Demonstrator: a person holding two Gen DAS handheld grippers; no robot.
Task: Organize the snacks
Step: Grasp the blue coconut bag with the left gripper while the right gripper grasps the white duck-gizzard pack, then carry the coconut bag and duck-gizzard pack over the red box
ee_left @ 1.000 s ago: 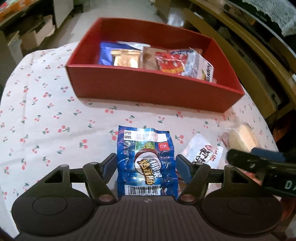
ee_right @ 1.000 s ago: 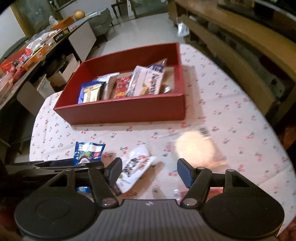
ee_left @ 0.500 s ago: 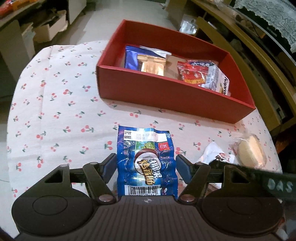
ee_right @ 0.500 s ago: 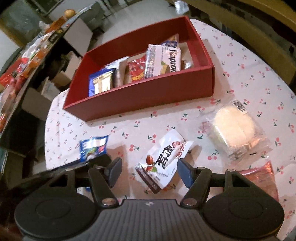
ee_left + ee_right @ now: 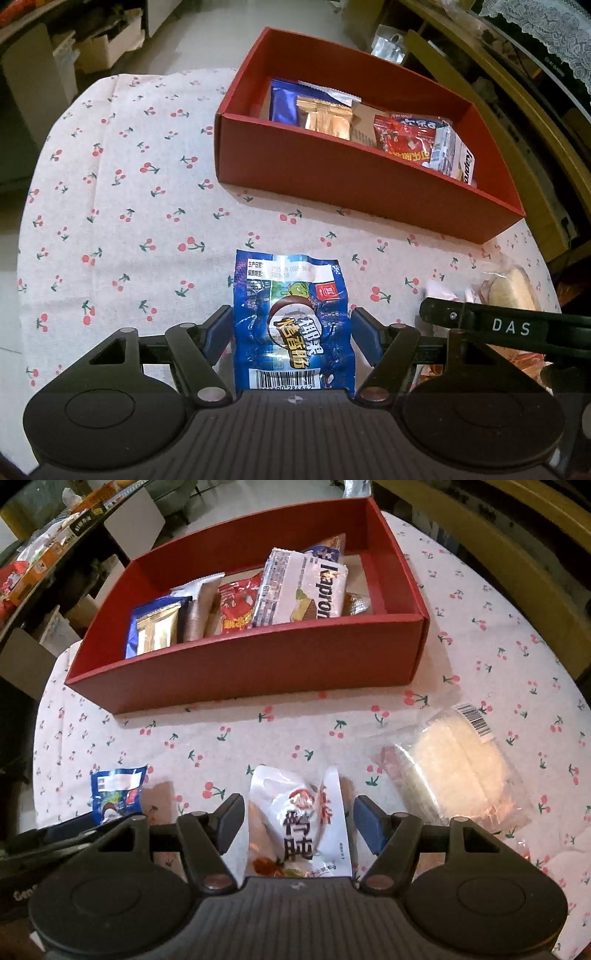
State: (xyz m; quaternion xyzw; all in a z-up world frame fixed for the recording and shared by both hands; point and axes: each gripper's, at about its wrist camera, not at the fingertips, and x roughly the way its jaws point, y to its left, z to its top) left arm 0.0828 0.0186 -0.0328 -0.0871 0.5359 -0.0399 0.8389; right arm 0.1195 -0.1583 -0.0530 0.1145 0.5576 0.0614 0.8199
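Both claws gape: left (image 5: 291, 332) straddling blue packet (image 5: 291, 325) (untouched), right (image 5: 299, 816) straddling white packet (image 5: 299, 823).

The blue packet (image 5: 291, 325) is cut off below by the gripper body; the bun (image 5: 511, 293) is partly hidden behind the right gripper's arm.

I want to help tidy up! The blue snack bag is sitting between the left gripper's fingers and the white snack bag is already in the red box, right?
Not quite. The white snack bag lies on the tablecloth between the right gripper's fingers, outside the red box, as the right wrist view shows. The blue snack bag is between the left gripper's fingers.
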